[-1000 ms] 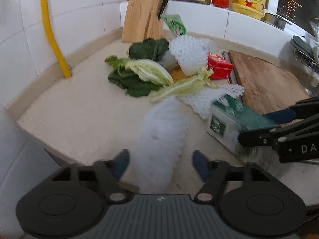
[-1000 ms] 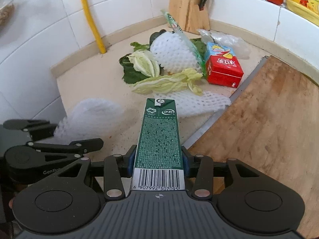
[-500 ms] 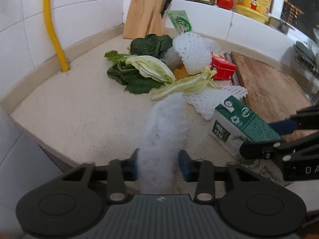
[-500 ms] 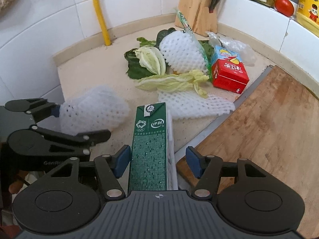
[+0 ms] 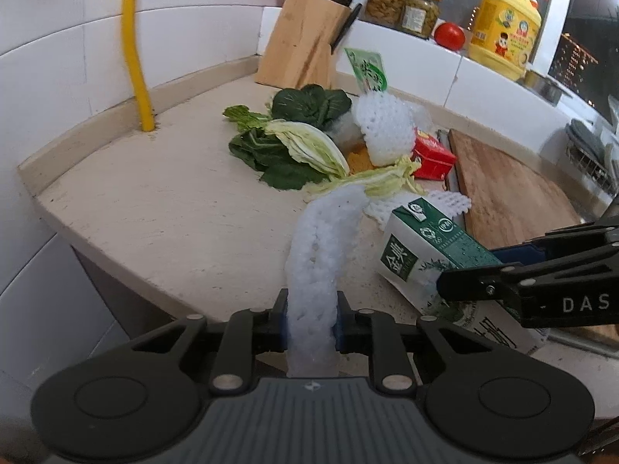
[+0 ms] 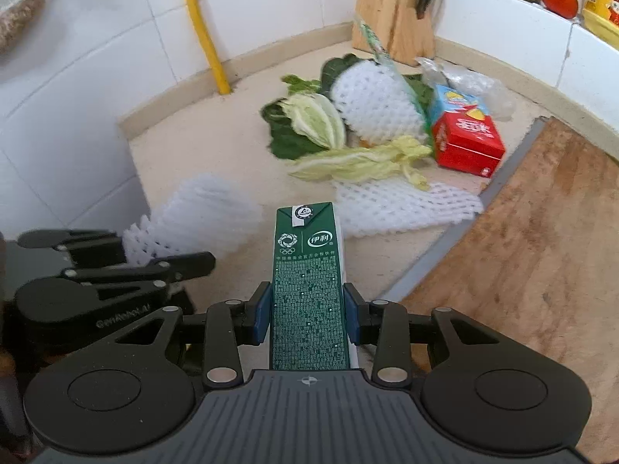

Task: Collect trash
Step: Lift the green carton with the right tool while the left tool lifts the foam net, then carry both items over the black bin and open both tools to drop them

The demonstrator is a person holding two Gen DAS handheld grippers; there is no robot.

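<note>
A: Starting on the left, what is the left claw (image 5: 310, 319) doing?

B: It pinches a white foam net (image 5: 321, 266) between its blue pads. The net's long axis runs straight away from the camera, and its far end droops toward the desk (image 5: 162, 208) near the leaf pile.

A: And the right wrist view?

B: There the same net (image 6: 201, 224) looks blurred, so I can't say for sure whether it touches the desk. That view does show the right claw (image 6: 307, 315) pressed onto the two sides of a green milk carton (image 6: 307, 294), long axis forward, folded top pointing at the cabbage leaves (image 6: 359, 162).

A: Anything only one camera catches?

B: The left view shows the carton's white side (image 5: 410, 247) and its tilt, top end toward the pile. The right view shows a flat foam net (image 6: 402, 205) lying beside the cutting board (image 6: 541, 239) and, past it, the red box (image 6: 468, 143) with clear plastic wrap (image 6: 468, 85) behind.
</note>
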